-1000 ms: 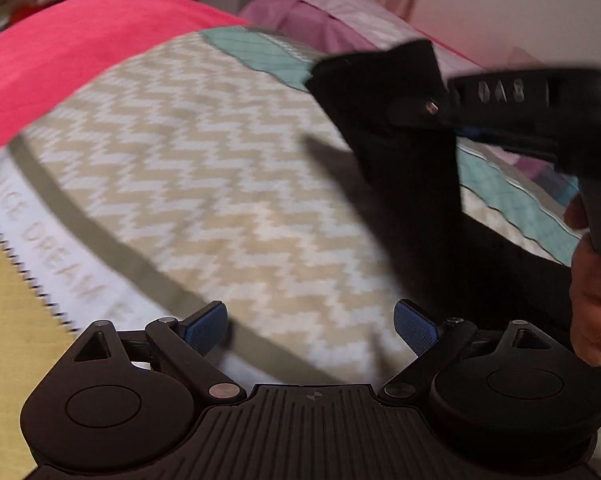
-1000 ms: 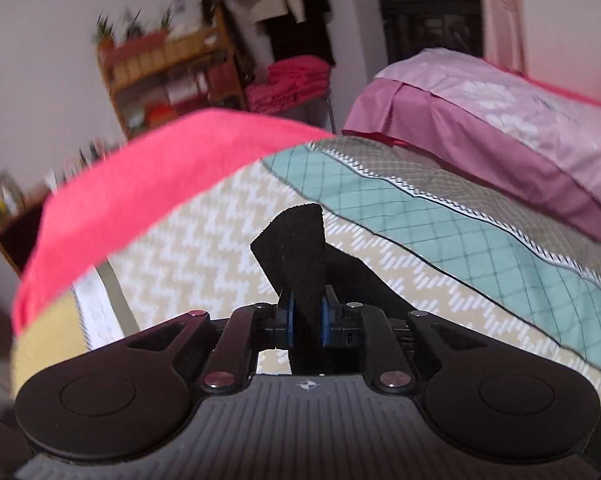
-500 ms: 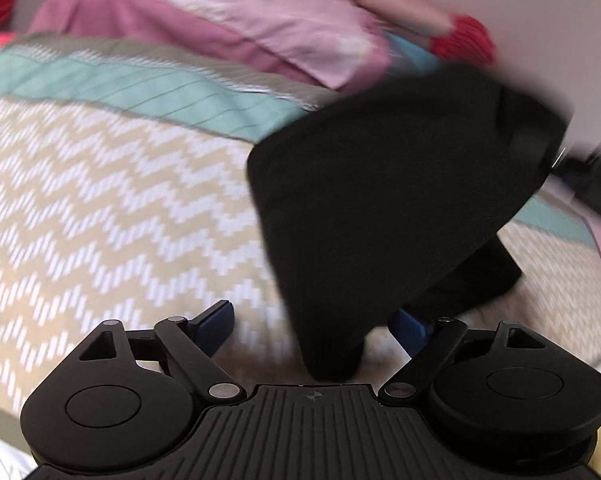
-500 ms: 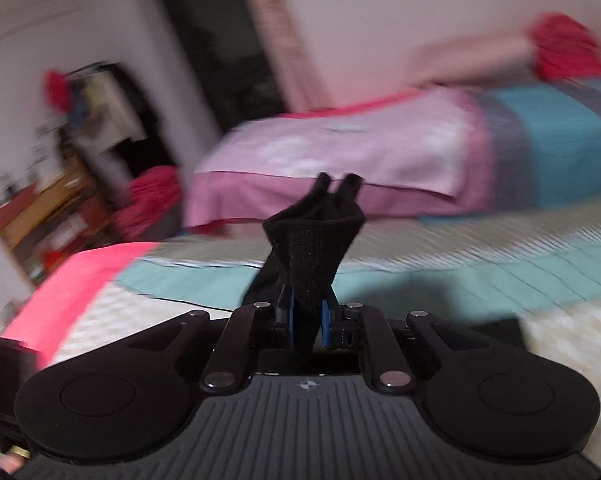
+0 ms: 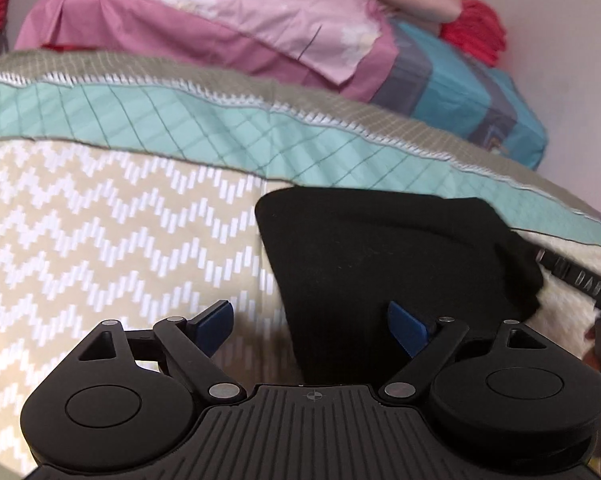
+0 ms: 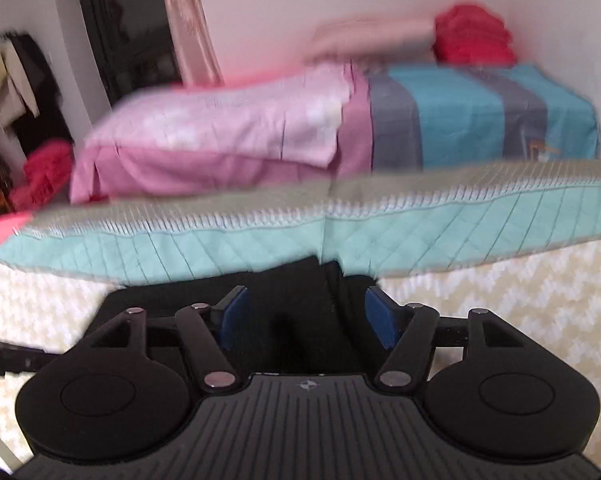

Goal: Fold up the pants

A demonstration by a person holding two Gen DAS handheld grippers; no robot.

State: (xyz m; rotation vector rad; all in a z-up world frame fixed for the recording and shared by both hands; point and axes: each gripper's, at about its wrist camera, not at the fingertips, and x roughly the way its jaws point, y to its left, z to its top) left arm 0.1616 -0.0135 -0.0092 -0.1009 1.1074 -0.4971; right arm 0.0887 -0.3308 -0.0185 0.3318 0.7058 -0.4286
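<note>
Black knit pants lie folded on the chevron bedspread, soft and limp; best pinched at a corner. Left gripper spread at six o'clock; right gripper spread, cloth loose between.

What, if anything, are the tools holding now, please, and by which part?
Nothing is held: the left tool and the right tool both stand open, with the black pants lying loose.

1 black pants, 2 grippers, 1 quilt, 2 pillows.
</note>
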